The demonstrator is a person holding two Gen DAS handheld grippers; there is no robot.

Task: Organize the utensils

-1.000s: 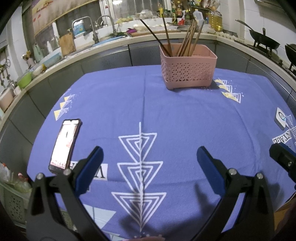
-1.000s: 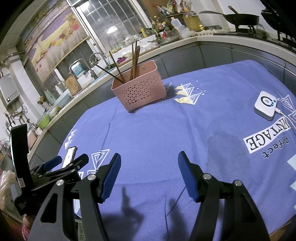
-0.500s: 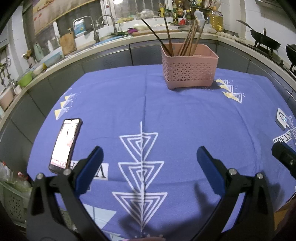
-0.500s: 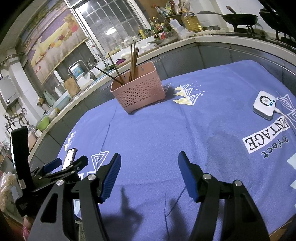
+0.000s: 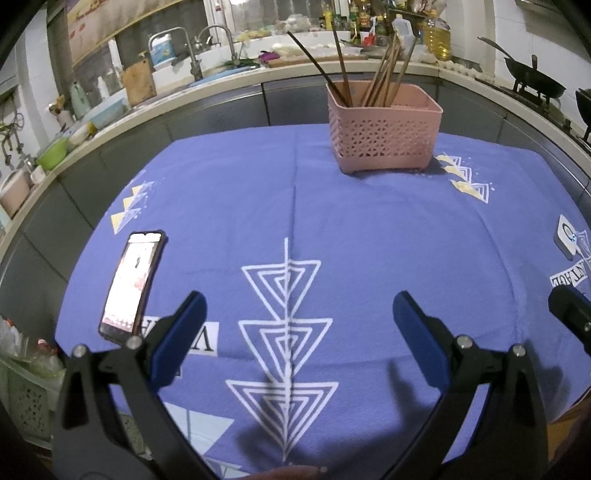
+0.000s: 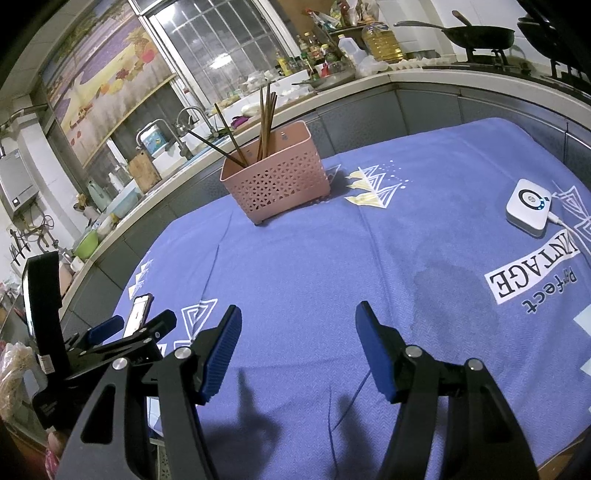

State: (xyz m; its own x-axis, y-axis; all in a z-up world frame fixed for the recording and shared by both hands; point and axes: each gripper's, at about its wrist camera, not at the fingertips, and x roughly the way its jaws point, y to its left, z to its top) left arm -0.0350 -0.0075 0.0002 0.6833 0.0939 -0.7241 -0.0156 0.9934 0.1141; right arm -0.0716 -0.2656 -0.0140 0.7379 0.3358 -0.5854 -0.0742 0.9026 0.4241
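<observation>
A pink perforated basket stands at the far side of the blue tablecloth. Several brown chopsticks lean upright inside it. My left gripper hovers over the near edge of the cloth, open, nothing between its blue pads. My right gripper is also open and empty above the near part of the cloth. The left gripper shows at the lower left of the right wrist view. Both grippers are far from the basket.
A phone lies screen up at the cloth's left. A small white device with a cable sits at the right. Beyond the table runs a counter with sink taps, bottles and a wok.
</observation>
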